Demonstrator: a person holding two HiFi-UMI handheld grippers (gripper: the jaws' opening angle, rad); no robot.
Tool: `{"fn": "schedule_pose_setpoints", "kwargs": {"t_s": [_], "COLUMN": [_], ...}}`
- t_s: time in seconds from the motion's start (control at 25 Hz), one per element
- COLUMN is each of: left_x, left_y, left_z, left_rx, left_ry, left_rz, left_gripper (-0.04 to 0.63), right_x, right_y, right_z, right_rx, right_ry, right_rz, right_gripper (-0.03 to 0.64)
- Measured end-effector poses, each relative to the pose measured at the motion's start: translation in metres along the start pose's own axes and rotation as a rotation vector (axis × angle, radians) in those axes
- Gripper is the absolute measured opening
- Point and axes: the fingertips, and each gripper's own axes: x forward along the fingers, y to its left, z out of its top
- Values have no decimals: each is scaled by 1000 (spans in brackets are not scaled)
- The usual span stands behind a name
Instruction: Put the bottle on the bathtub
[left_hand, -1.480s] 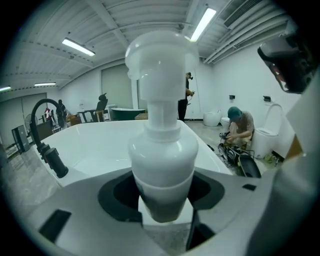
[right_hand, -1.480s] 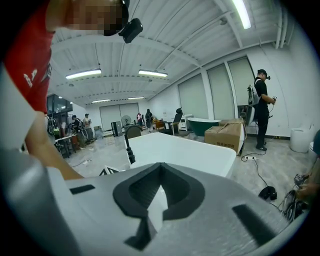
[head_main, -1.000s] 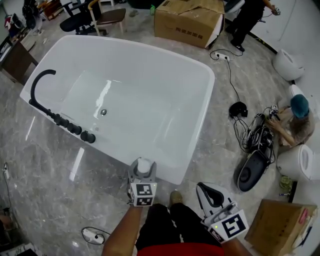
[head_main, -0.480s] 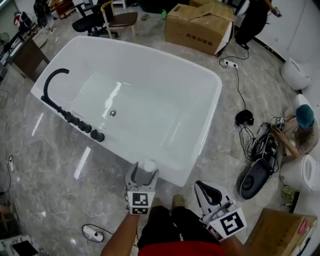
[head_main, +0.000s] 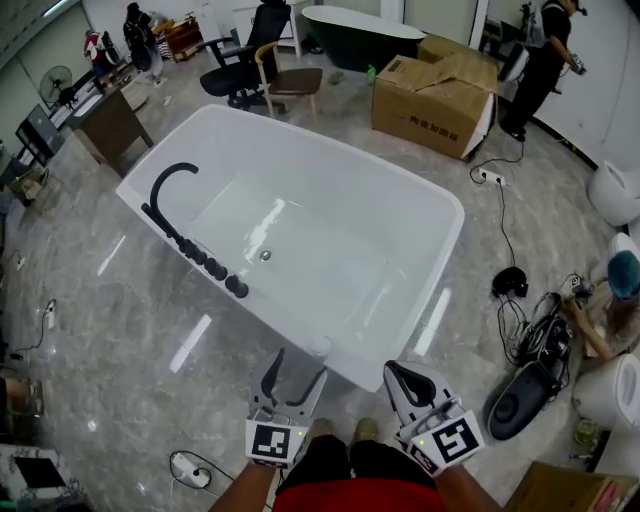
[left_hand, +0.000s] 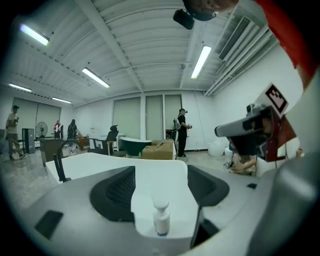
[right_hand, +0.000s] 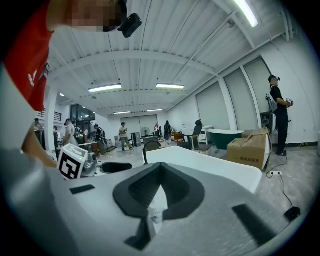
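Observation:
The small white bottle (head_main: 320, 347) stands upright on the near rim of the white bathtub (head_main: 441, 203). My left gripper (head_main: 298, 366) is open just short of that rim, jaws wide apart, touching nothing. In the left gripper view the bottle (left_hand: 161, 220) stands on the bathtub rim (left_hand: 100, 162) in the gap of the left gripper (left_hand: 161, 189). My right gripper (head_main: 394, 370) is shut and empty, to the right, over the floor. In the right gripper view the bottle (right_hand: 156, 216) shows past the right gripper (right_hand: 150, 223), in front of the bathtub (right_hand: 210, 162).
A black faucet (head_main: 168, 185) and a row of black knobs (head_main: 212, 268) line the tub's left rim. Cardboard boxes (head_main: 440, 100), chairs (head_main: 285, 85), cables and a seated person (head_main: 615, 300) sit around the tub. A white cable (head_main: 190, 470) lies on the marble floor near my left.
The left gripper, earlier shut on the bottle over the near rim, has opened and drawn back. The bottle now stands alone on the rim. The head view has tilted up.

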Motion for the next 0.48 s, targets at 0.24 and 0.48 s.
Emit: {"fn": "schedule_pose_setpoints", "kwargs": {"t_s": [0.24,0.48], "left_x": [-32,-57], "left_y": [-21,-27], "left_z": [76,131], "left_rx": [-19,-20], "left_ry": [-90,-159], "left_rz": [10,14], "left_gripper": [231,33], "right_x": [-11,-20], "right_y": [18,37], "right_z": [28,61], "right_rx": [-9,-1], "right_ry": [-64,-147], "right_rz": [82,131], "right_gripper": [5,5]}}
